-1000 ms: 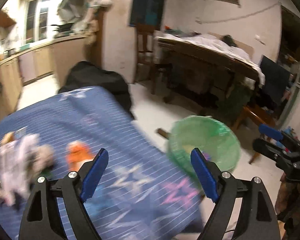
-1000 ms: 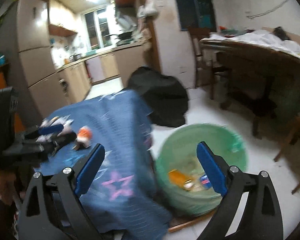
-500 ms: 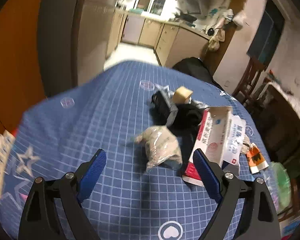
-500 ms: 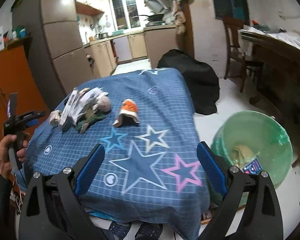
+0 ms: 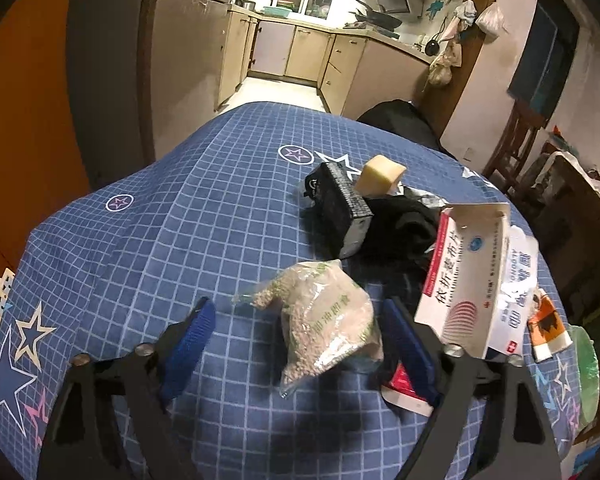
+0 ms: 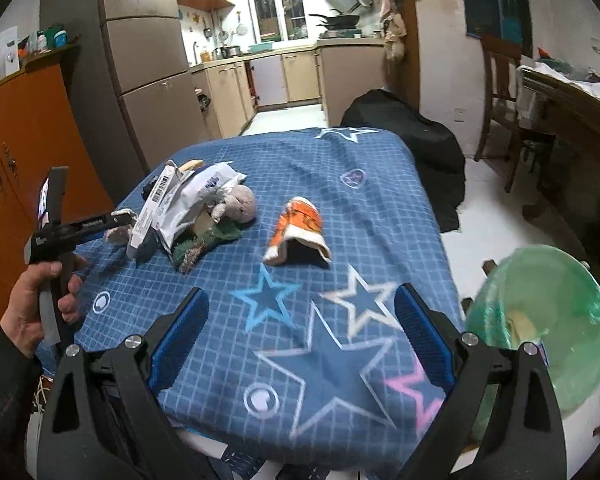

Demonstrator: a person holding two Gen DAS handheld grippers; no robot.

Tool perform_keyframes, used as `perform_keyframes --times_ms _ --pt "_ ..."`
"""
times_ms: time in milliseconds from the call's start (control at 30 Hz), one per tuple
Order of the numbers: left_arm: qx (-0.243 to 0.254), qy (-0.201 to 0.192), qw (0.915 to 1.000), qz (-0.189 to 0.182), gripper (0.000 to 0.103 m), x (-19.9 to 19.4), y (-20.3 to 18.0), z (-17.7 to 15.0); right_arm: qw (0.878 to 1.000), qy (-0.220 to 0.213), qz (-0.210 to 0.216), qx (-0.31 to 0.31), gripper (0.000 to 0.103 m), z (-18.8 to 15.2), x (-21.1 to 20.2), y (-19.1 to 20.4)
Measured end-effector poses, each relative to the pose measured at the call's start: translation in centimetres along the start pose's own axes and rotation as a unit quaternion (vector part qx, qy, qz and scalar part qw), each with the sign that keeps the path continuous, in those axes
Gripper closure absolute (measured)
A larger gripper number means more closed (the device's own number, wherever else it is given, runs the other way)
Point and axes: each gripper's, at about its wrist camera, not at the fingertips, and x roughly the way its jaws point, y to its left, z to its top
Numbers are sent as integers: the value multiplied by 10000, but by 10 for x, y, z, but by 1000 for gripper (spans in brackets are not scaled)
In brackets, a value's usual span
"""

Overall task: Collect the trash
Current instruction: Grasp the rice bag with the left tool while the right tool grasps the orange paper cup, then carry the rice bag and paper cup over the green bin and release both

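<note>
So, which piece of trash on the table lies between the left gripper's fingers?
The clear bag of granules: it alone sits between the open left gripper fingers; the medicine box lies beside.

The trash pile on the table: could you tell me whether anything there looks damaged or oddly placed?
Yes. The medicine box is torn open at its top and lies askew, leaning on the heap. The orange wrapper lies crumpled apart from the pile. The granule pouch sits between the open left claw's fingers, not yet gripped.

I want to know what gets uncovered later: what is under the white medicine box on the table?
The medicine box leans on a white pouch and black cloth; a red-and-white packet pokes out below. Anything further beneath is hidden.
</note>
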Motion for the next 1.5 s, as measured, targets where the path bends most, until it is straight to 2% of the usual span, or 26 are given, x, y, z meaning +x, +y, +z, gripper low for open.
perform_keyframes --times_ms 100,133,167,200,233,500,600,667,733,933,1067,1200,1367,1500 --pt "90 -36 9999 -25 36 3 -1 -1 9999 105 27 -75 13 17 21 0" --pt "139 -46 9999 -67 45 4 -2 -1 9998 154 37 -94 18 22 29 0" --pt "132 -45 9999 -97 48 4 -3 -1 9996 245 38 -120 24 29 39 0" --pt "127 -55 9998 -117 55 4 -3 -2 9994 331 40 -134 25 36 49 1" --pt "151 -73 9998 -106 58 3 -6 -1 9989 432 33 -160 29 43 61 1" --pt "224 -140 9996 -38 60 5 -10 -6 9911 1278 -260 -270 36 71 139 3" --pt "286 -161 9995 -6 61 1 -11 -10 9862 1568 -414 -339 47 71 156 5" --pt "295 -166 9994 1 61 -3 -8 -16 9843 1659 -472 -367 62 67 161 6" --pt "306 -172 9994 2 62 -5 -10 -18 9844 1657 -458 -374 66 62 159 7" --pt "315 -259 9992 30 66 -13 -8 -25 9896 1330 -401 -382 72 53 139 16" --pt "325 -465 9983 95 68 -30 -6 -28 9960 732 -384 -344 73 51 102 24" --pt "476 -923 9946 59 68 -73 -19 -29 9981 -155 -442 -400 72 54 42 37" --pt "828 -1554 9841 -220 68 -136 -55 -37 9907 -1156 -487 -537 71 51 -33 56" --pt "1115 -1885 9739 -601 68 -182 -92 -46 9869 -1471 -448 -482 70 47 -72 57"
